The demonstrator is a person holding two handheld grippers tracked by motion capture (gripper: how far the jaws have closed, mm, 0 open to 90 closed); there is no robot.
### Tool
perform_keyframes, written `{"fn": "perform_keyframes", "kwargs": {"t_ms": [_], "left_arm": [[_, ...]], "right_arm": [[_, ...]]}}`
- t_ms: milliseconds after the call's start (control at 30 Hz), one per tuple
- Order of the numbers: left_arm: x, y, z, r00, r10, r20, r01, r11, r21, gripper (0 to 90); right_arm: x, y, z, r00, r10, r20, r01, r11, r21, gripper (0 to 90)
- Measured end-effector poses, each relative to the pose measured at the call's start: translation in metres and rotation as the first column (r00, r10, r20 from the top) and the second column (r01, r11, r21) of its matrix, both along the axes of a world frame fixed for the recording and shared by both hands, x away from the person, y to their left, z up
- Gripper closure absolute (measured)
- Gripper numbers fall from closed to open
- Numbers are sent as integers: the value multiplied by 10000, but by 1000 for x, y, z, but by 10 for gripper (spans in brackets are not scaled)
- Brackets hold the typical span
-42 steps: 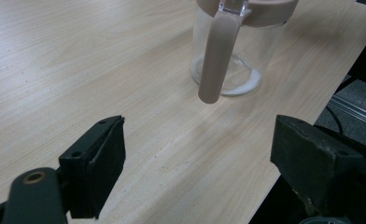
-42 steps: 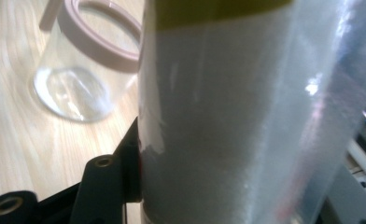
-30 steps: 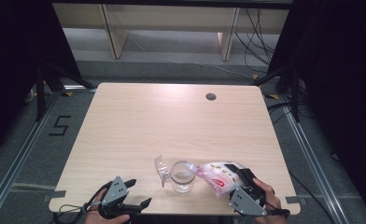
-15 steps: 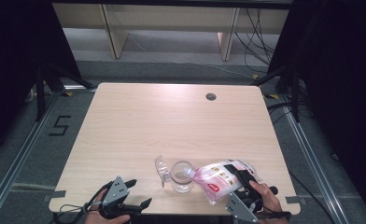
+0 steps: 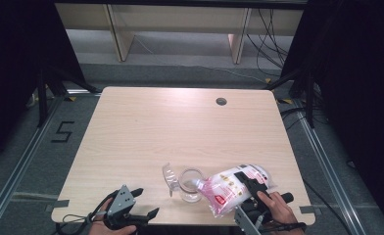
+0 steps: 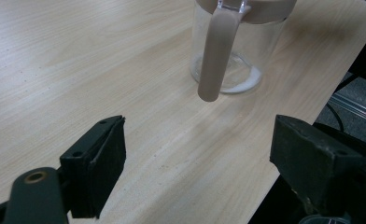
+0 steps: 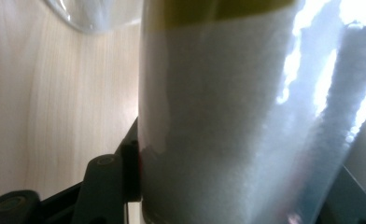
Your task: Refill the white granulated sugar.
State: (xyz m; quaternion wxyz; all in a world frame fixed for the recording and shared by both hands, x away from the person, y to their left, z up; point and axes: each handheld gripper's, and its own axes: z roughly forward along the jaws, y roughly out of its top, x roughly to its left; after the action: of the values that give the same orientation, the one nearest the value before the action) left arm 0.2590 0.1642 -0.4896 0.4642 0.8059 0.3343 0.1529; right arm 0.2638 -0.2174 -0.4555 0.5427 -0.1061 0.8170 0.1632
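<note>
tilting over the clear jar [image 5: 190, 184], a white-filled pink bag [image 5: 229, 188] sits clamped in right fingers [image 5: 251, 192].

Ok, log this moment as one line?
right tongs: shut on bag | bag: tilted over jar | left tongs: open, idle | white powder in jar

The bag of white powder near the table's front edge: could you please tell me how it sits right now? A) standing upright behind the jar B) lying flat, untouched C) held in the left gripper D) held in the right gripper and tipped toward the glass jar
D: the right gripper grips the bag, its end angled down at the glass jar.
</note>
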Motion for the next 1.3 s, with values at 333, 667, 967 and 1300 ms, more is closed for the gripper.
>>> {"fn": "perform_keyframes", "kwargs": {"t_ms": [333,667,967,1300], "left_arm": [[-1,-2,-1,9998,100,-162,-103,9998,-162,183],[-1,-2,-2,9998,38,-180,-40,9999,-109,183],[-1,-2,-2,9997,57,-219,-60,9999,-144,184],[-1,-3,-3,9997,55,-220,-59,9998,-183,183]], "right_arm": [[1,2,3,9985,115,535,-58,9943,-1061,476],[3,5,3,9967,338,739,-236,9905,-1353,479],[6,5,3,9955,371,872,-234,9880,-1529,481],[13,4,11,9921,344,1208,-135,9854,-1698,483]]}}
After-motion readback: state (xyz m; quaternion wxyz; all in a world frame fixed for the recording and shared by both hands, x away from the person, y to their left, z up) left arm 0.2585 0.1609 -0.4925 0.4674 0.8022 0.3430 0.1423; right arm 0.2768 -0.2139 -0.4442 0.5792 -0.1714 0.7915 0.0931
